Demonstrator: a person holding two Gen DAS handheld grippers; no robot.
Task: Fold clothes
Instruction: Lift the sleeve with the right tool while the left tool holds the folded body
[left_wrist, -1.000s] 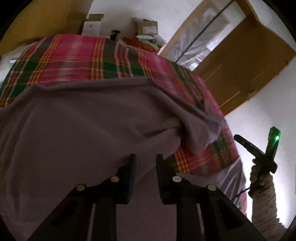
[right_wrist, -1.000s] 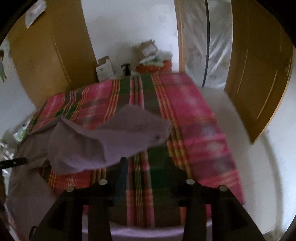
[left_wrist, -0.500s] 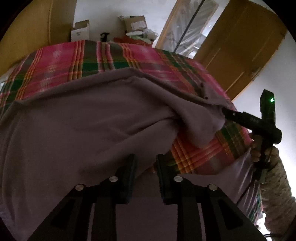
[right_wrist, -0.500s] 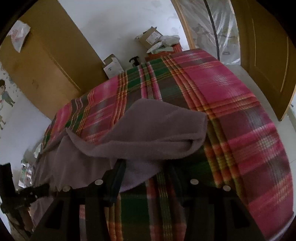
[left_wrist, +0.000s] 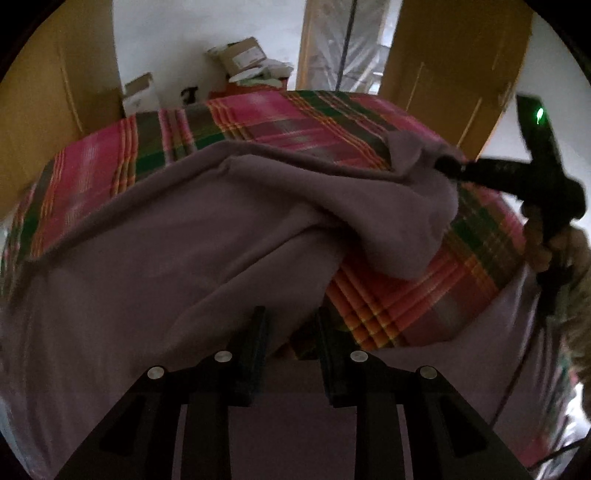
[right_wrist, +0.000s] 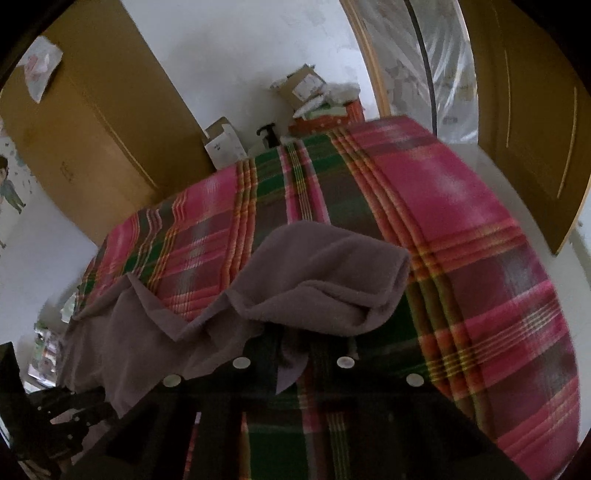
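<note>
A mauve fleece garment (left_wrist: 184, 240) lies spread over the plaid bedspread (left_wrist: 295, 122) and hangs over the near edge. My left gripper (left_wrist: 291, 332) sits at that near edge, its fingers close together with a fold of the garment running down between them. My right gripper (left_wrist: 448, 168) pinches a corner of the garment at the right and holds it raised. In the right wrist view the garment (right_wrist: 325, 273) bunches over the right gripper (right_wrist: 308, 347) and hides its fingertips; a flap hangs between the fingers. The left gripper (right_wrist: 40, 413) shows dark at the lower left.
A hand in a knitted sleeve (left_wrist: 543, 251) holds the right gripper. Cardboard boxes (left_wrist: 240, 55) are stacked against the far wall beyond the bed. A wooden wardrobe (left_wrist: 48, 110) stands at the left and a wooden door (left_wrist: 454, 66) at the right.
My right gripper came in from the right side of the bed, closed on the garment's corner and lifted it. My left gripper kept its place at the near edge.
</note>
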